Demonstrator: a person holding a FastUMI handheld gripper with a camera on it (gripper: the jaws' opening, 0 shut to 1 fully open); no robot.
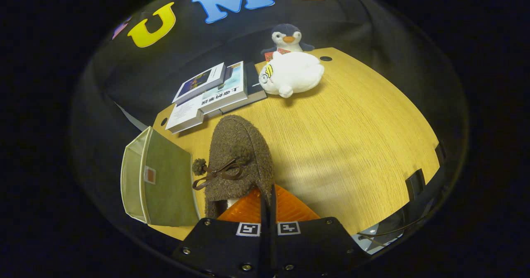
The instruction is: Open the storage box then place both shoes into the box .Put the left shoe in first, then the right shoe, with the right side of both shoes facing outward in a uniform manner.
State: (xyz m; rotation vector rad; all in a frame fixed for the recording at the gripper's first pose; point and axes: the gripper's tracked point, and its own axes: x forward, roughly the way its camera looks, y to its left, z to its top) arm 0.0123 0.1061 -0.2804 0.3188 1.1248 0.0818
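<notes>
In the gripper view, the gripper [268,205] is seen with its two fingers pressed close together, and the heel edge of a brown fuzzy shoe [238,158] is clamped between them. The rear part of the shoe is hidden behind the fingers, so the exact place of the grip cannot be made out. The shoe is held toe away from the camera, above the wooden table [352,145], and whether its sole touches the table cannot be told. A small pompom and a dark ribbon bow [219,172] are seen on its upper side. Which shoe of the pair it is cannot be decided.

Just to the left of the shoe, a green fabric storage box [159,178] is placed at the table's edge. Its pale inner wall is seen on the far left side, but the inside is mostly turned away, and its content cannot be seen. A small label is fixed on its green face.

Beyond the shoe, a pile of books [215,94] is lying near the far edge of the table. Beside the books a white plush toy [294,75] is laid, and behind it a penguin plush [287,38] is standing, its lower part covered by the white toy.
</notes>
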